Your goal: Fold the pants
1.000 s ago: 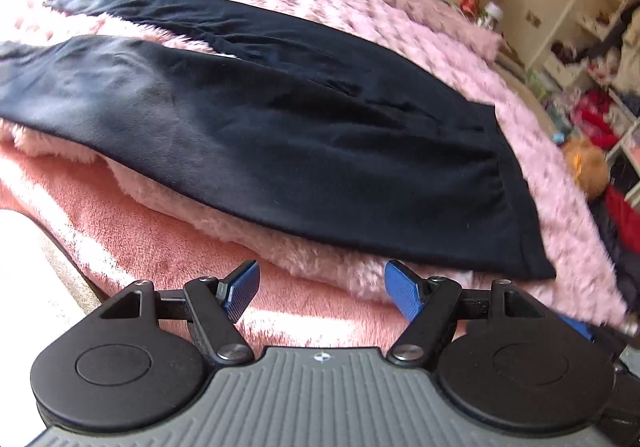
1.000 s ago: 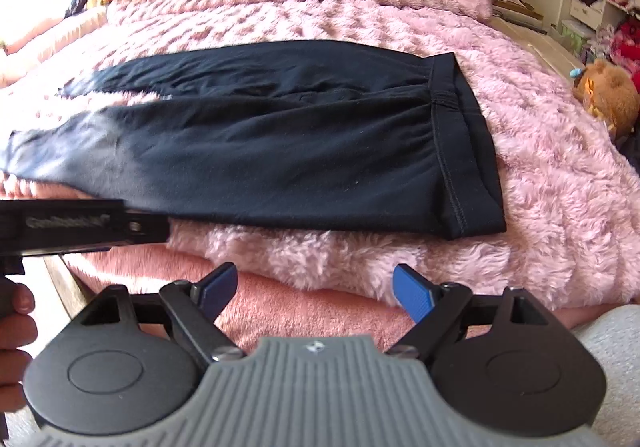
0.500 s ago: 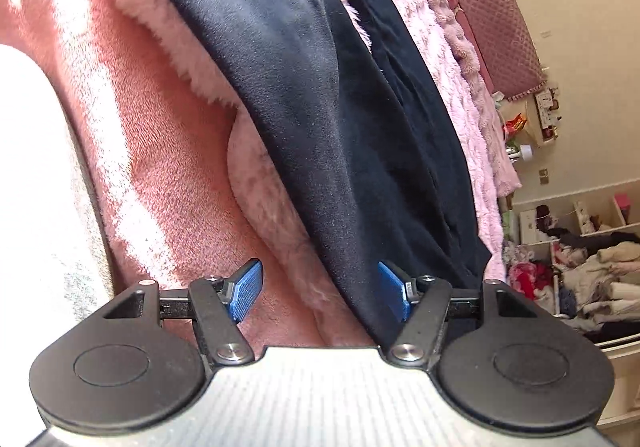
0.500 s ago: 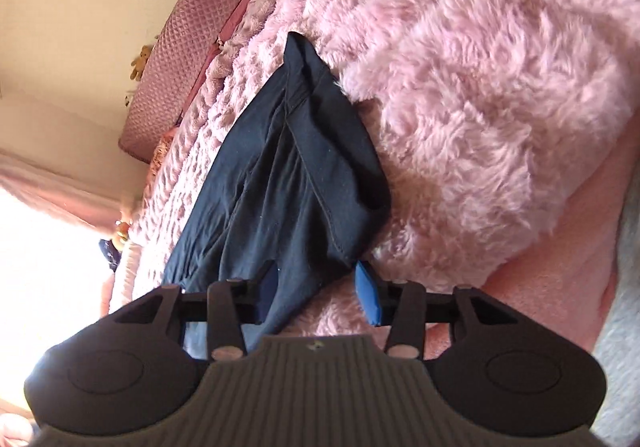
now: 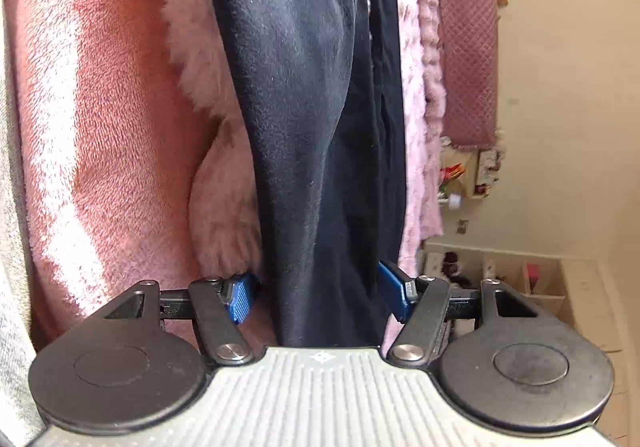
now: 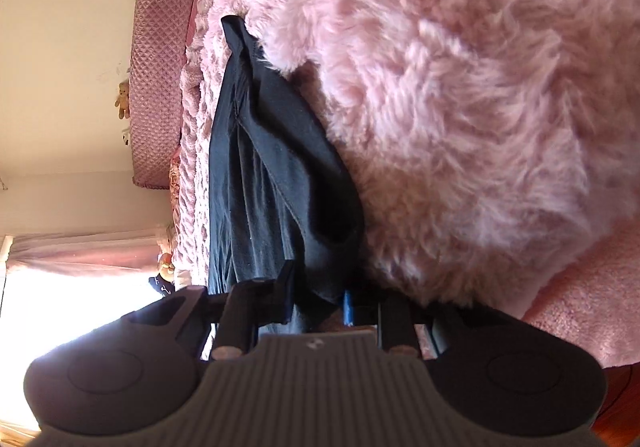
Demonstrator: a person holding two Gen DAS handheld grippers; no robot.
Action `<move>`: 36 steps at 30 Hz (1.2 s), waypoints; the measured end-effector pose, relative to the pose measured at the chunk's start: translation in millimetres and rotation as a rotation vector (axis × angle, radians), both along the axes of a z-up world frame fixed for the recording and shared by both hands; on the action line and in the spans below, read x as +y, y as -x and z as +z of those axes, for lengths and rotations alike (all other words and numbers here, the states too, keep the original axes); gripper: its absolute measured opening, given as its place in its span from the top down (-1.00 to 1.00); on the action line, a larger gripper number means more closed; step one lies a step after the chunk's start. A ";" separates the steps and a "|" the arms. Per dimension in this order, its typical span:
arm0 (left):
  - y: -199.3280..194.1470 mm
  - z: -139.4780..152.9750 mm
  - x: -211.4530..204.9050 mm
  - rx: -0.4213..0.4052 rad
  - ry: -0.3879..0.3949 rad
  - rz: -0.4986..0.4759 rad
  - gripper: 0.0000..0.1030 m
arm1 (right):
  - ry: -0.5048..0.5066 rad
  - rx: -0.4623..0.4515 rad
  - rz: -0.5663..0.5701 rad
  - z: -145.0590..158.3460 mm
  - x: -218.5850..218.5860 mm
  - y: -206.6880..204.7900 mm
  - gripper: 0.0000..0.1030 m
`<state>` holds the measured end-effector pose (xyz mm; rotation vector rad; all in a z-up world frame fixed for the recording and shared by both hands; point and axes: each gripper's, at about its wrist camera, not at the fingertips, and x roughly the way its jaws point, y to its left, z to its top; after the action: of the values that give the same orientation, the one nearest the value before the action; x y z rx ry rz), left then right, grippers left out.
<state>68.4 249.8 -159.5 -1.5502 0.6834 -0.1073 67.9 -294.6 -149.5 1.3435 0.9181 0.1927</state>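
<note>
Left tool (image 5: 316,293) gapes wide around the black pants (image 5: 304,127); right tool (image 6: 318,303) is clamped on their waistband corner.

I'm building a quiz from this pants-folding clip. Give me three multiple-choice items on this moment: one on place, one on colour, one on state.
1. Where do the black pants lie?
A. on a fluffy pink blanket
B. on a wooden floor
C. in a basket

2. What colour are the tongs' pads?
A. red
B. blue
C. green

3. How do the right tongs stand?
A. wide open, away from the cloth
B. closed on the pants' waistband corner
C. holding a hanger

Answers: 1 A, pink blanket surrounds the pants in both views. 2 B, blue pads show on both tongs. 3 B, dark cloth is pinched between the narrowed fingers, while the left tongs straddle a pant leg, open.
</note>
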 end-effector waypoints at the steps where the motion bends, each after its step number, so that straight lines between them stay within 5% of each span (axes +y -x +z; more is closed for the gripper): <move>1: 6.3 -1.4 4.6 -0.043 0.029 0.051 -0.40 | -0.006 -0.006 -0.004 -0.1 -0.8 2.3 0.66; 3: 15.0 -1.0 12.7 -0.083 0.029 0.140 -0.25 | -0.031 -0.004 -0.024 -2.3 -2.4 5.8 0.66; 7: 11.0 -5.0 21.3 -0.067 0.027 0.162 -0.15 | -0.078 0.014 -0.038 -8.0 -5.9 7.0 0.66; 10: 3.2 -6.7 21.3 -0.066 0.018 0.130 -0.01 | 0.015 -0.013 -0.009 2.6 -3.9 9.9 0.83; 15: -6.3 2.7 18.2 -0.028 -0.033 0.151 0.92 | 0.153 -0.126 0.015 27.8 0.4 12.2 0.97; 23: -23.9 85.4 -2.3 -0.126 -0.383 0.112 0.95 | 0.174 -0.321 0.050 68.9 3.4 0.0 0.98; 30: -63.7 122.4 -7.0 -0.164 -0.505 0.082 0.94 | 0.161 -0.387 0.034 92.9 9.8 -42.1 0.97; 36: -117.6 126.8 -9.3 -0.151 -0.562 0.034 0.94 | 0.146 -0.395 0.018 96.6 12.4 -88.2 0.97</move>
<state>186.1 240.5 -32.7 -1.0016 0.5101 -0.0040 156.1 -282.2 -52.8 1.1106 0.5987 0.3835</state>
